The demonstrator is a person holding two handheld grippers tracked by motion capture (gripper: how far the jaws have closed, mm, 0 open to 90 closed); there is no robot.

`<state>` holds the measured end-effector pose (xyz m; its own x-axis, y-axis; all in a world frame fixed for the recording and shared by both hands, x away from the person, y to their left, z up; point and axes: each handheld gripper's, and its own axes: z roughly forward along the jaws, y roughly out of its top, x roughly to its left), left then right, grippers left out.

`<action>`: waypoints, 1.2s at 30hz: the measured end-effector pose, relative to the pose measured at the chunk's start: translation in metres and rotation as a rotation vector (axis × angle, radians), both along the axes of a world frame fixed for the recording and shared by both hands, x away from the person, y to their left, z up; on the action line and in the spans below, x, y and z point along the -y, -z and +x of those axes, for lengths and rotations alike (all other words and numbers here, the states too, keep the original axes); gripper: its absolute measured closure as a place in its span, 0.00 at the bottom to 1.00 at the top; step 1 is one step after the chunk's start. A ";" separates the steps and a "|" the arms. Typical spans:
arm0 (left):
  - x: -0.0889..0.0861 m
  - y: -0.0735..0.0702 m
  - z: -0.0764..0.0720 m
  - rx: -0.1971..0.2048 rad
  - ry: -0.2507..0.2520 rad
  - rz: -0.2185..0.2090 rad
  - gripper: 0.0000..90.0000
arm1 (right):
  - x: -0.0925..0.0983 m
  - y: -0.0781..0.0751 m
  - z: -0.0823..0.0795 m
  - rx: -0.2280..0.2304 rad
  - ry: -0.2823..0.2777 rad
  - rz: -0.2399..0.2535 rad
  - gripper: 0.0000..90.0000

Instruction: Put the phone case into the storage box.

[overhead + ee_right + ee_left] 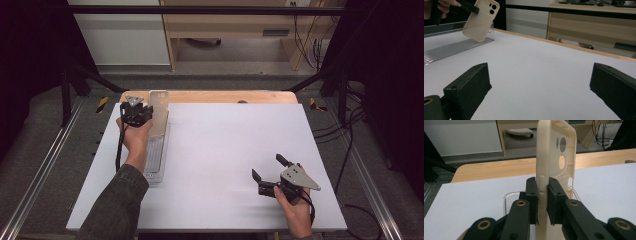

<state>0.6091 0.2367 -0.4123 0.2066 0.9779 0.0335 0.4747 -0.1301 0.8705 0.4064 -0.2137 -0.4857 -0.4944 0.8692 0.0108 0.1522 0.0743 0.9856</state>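
Left gripper view: left tongs (542, 200) clamp unmarked cream phone case (554, 162).

High view looks down; gripper views sit low, sharing the white table (225, 150).

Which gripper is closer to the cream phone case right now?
Left. The left gripper is clamped on the phone case's edge at the far left of the table; the right gripper sits open near the right front, well apart.

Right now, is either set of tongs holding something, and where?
The left tongs clamp a cream phone case by its side edge; the right tongs hold nothing.
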 end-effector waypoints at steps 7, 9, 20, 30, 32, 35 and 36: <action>-0.001 0.001 0.001 -0.004 -0.011 -0.006 0.88 | 0.000 0.000 0.000 -0.001 0.004 0.001 0.03; -0.002 0.002 0.002 -0.005 -0.013 -0.007 0.88 | 0.000 0.000 0.000 -0.002 0.004 0.001 0.03; -0.003 0.003 0.003 -0.006 -0.022 -0.004 0.86 | 0.000 0.000 0.000 -0.006 0.004 0.003 0.03; -0.004 0.004 0.004 -0.008 -0.029 -0.001 0.85 | -0.001 0.000 0.000 -0.008 0.002 0.005 0.03; -0.003 0.004 0.004 -0.007 -0.030 0.002 0.85 | -0.001 0.000 0.000 -0.007 0.002 0.004 0.03; -0.003 0.005 0.004 -0.005 -0.029 0.004 0.84 | 0.000 0.000 0.000 -0.006 0.010 0.007 0.03; -0.003 0.005 0.004 -0.005 -0.030 0.003 0.84 | 0.000 0.000 0.000 -0.006 0.009 0.008 0.03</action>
